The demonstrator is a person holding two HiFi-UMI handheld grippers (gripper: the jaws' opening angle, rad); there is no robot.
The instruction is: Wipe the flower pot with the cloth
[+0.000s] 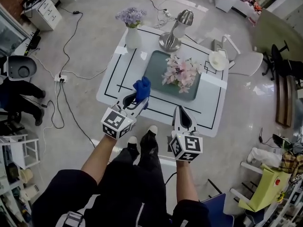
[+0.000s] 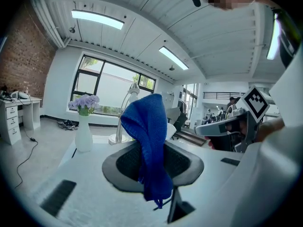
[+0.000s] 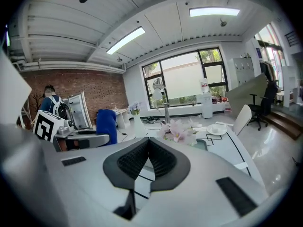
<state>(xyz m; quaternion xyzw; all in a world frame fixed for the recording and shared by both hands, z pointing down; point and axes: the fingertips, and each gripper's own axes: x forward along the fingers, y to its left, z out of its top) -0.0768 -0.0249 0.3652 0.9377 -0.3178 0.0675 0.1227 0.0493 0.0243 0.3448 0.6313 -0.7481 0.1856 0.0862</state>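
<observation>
A blue cloth (image 1: 142, 88) (image 2: 149, 141) hangs from my left gripper (image 1: 139, 98) (image 2: 154, 162), which is shut on it above the near-left part of the white table (image 1: 213, 122). Pink flowers (image 1: 181, 72) (image 3: 179, 131) stand in a flat grey-green rectangular pot (image 1: 158, 67) at the table's middle. A white vase of purple flowers (image 1: 132, 31) (image 2: 84, 131) stands at the far left corner. My right gripper (image 1: 179, 110) (image 3: 148, 143) hovers at the table's near edge, jaws together and empty. The cloth (image 3: 106, 124) shows at its left.
A silver lamp (image 1: 173, 32) stands at the back of the table, with a white dish (image 1: 218, 59) at the back right. A white chair (image 1: 241, 56) stands beyond that corner. Cables and a power strip (image 1: 61, 78) lie on the floor to the left.
</observation>
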